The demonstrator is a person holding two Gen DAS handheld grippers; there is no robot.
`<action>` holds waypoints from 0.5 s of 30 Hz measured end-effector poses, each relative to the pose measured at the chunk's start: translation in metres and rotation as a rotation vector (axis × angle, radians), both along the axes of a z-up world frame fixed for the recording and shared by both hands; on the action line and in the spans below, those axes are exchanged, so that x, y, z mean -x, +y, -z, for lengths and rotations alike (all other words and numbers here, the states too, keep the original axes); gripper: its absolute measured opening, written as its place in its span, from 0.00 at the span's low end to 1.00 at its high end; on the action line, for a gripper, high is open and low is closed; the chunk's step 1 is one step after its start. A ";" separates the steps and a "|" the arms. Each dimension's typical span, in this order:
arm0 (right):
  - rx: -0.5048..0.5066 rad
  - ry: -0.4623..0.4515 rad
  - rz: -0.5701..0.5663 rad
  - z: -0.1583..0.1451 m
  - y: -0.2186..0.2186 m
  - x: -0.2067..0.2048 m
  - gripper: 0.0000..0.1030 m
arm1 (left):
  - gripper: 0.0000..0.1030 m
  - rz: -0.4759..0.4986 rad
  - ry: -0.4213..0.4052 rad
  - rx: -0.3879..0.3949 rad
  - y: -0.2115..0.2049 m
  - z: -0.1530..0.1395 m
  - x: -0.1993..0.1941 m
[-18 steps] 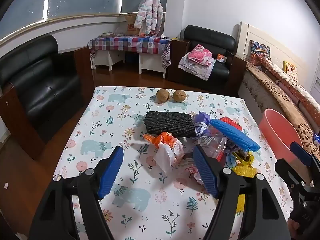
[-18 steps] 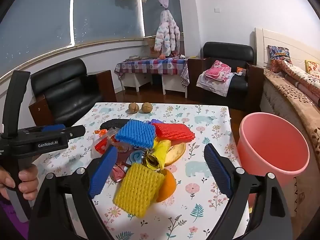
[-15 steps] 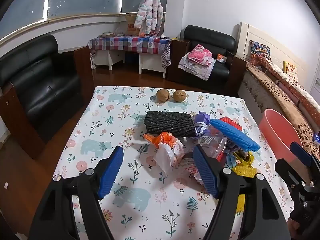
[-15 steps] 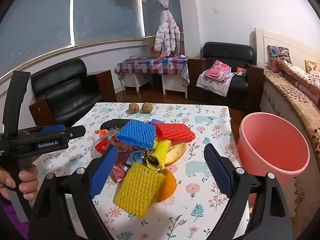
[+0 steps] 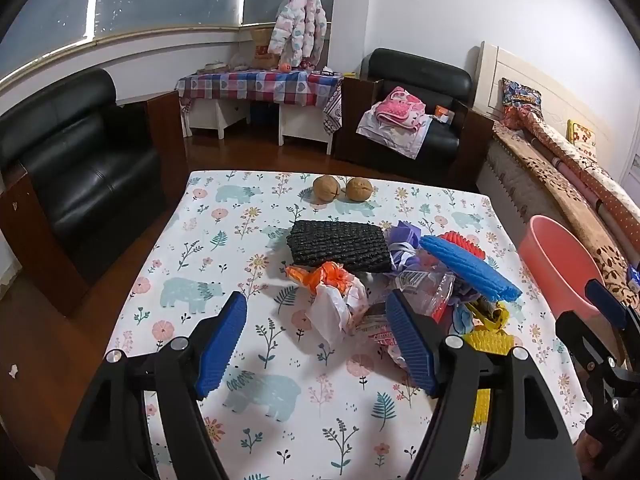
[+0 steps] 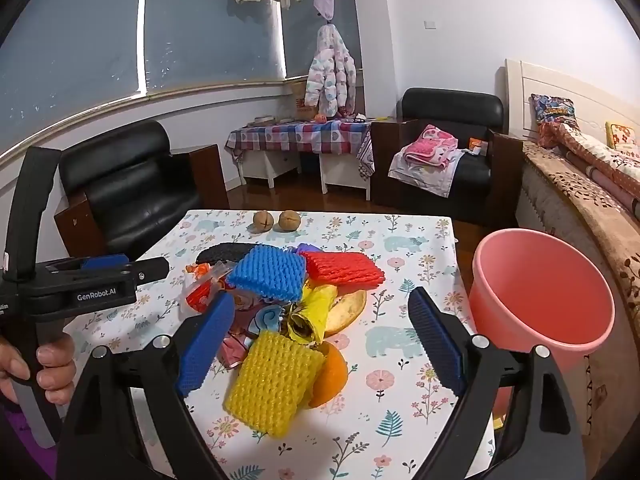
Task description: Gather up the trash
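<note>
Two views, left wrist first. Shows a table (image 5: 192,248) under a smooth floral cloth printed with bears, with a heap of trash at its middle: a flat black foam net (image 5: 340,246) with a woven ribbed surface, a crumpled white and orange plastic bag (image 5: 334,300) just in front of it, a long blue foam net (image 5: 468,266) lying tilted over clear wrappers, and a red ribbed piece (image 5: 464,240) behind. Two round brown walnuts (image 5: 342,189) side by side near the far edge. Smooth pink plastic bucket (image 5: 560,264) beyond the table's right edge. Nothing differs from the earlier frames. Left gripper (image 5: 320,344) spread as wide as it goes, hovering low over the near cloth, empty, touching nothing.

From the right wrist: a knobbly yellow foam net (image 6: 272,384) nearest, resting against an orange peel (image 6: 330,376); blue net (image 6: 268,272) and red net (image 6: 344,268) behind, crinkled yellow wrapper (image 6: 316,308) between. Bucket (image 6: 540,300) round and empty, just off the table's right side. Scene unchanged here too. Right gripper (image 6: 320,344) fully apart above the yellow net, gripping nothing.
</note>
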State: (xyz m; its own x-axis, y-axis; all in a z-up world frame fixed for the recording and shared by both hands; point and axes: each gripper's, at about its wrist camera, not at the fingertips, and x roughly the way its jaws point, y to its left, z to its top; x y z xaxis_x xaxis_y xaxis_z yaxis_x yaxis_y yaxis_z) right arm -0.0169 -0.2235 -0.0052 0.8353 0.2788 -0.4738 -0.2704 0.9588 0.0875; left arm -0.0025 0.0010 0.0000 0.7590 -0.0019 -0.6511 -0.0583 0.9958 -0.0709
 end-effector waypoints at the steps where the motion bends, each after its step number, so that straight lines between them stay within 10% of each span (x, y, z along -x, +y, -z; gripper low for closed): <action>1: 0.000 0.000 0.002 0.000 0.000 0.000 0.86 | 0.69 0.002 0.001 0.006 -0.001 0.003 -0.003; 15: -0.003 -0.020 0.030 -0.001 -0.002 -0.001 0.86 | 0.69 0.004 0.004 0.006 -0.002 0.006 -0.002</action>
State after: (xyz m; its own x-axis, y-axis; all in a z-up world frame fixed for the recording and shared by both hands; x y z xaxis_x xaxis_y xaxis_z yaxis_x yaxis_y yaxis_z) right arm -0.0163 -0.2251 -0.0038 0.8529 0.2548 -0.4557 -0.2433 0.9662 0.0849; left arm 0.0000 -0.0014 -0.0057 0.7566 -0.0091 -0.6538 -0.0547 0.9955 -0.0772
